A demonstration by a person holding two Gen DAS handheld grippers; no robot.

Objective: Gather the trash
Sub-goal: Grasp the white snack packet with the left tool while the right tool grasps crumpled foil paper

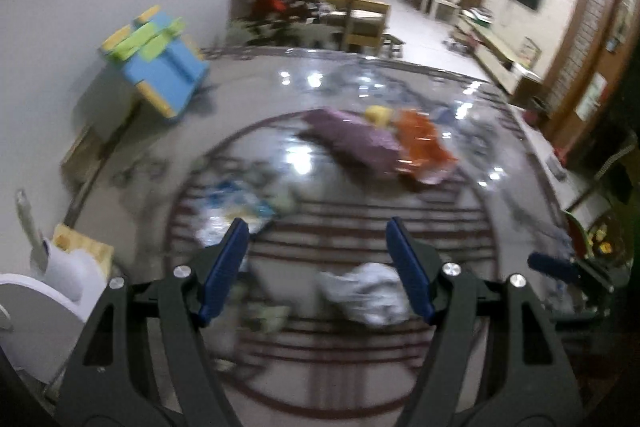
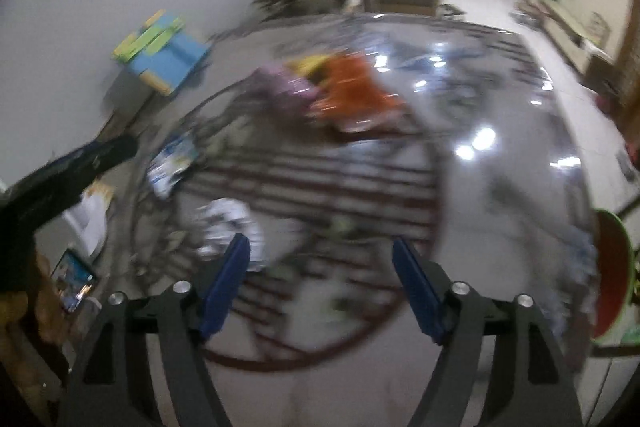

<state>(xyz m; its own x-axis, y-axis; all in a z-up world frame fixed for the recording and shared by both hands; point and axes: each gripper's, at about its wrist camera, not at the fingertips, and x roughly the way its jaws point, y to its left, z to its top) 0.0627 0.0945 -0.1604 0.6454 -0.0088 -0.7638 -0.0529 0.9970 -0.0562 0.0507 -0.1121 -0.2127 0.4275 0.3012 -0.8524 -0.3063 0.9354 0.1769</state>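
Down on the glossy patterned floor [image 1: 304, 95] litter lies scattered: a purple wrapper [image 1: 352, 139] touching an orange one [image 1: 424, 143], a blue-and-white packet [image 1: 236, 207], a crumpled white wad [image 1: 368, 295]. Left gripper [image 1: 316, 247] and right gripper [image 2: 320, 267] both gape wide, holding nothing.

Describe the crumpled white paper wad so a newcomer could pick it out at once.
Start at the glossy round table with dark red stripes. On its near striped part, closest to the left gripper, lies the crumpled white paper wad. Unlike the purple wrapper and orange wrapper farther back, it is plain white and balled up.
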